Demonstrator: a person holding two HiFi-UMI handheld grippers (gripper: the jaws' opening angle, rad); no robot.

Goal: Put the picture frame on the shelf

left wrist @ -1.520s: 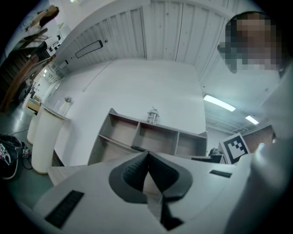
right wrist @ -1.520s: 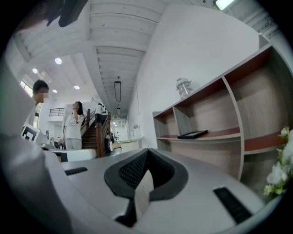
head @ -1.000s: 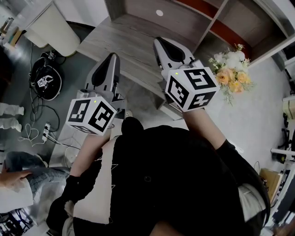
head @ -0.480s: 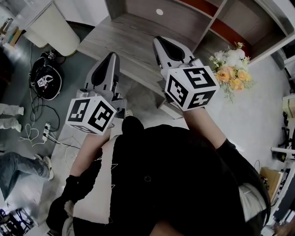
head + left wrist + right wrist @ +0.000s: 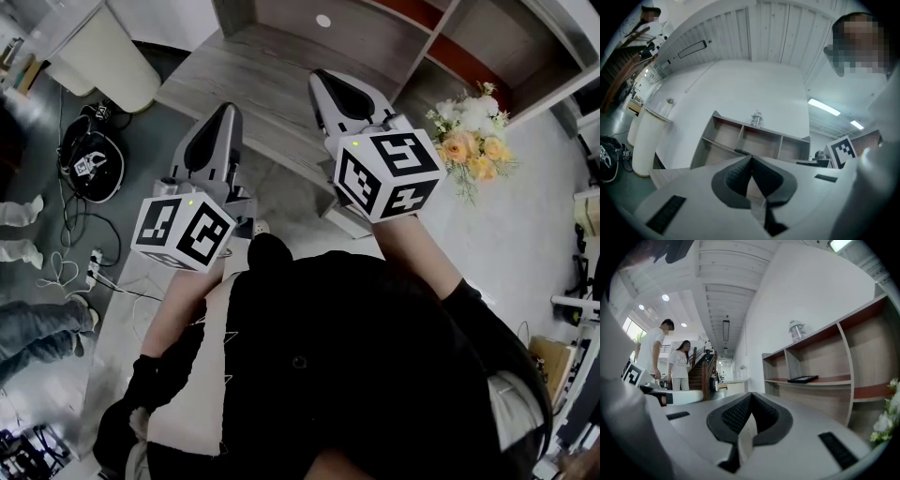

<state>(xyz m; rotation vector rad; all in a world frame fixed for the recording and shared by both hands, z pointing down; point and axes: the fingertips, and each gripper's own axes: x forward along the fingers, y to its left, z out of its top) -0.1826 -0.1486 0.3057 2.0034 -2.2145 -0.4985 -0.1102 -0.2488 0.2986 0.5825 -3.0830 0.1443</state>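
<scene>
Lying flat: dark frame (image 5: 802,378), woodgrain shelf (image 5: 820,399)

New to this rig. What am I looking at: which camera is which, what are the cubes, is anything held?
There is no robot here. A person holds a two-jaw tool in each hand. The head view looks down from the person's head. It shows the left tool and the right tool, each carrying a marker cube that is part of it, pointing toward a wooden shelf. Flowers are beside it at the right. The other two pictures come from a camera riding on each tool, looking along its jaws. Both pairs of jaws are together and hold nothing. In the right gripper view a flat dark frame, likely the picture frame, lies on a shelf board, and a jar stands on top.
</scene>
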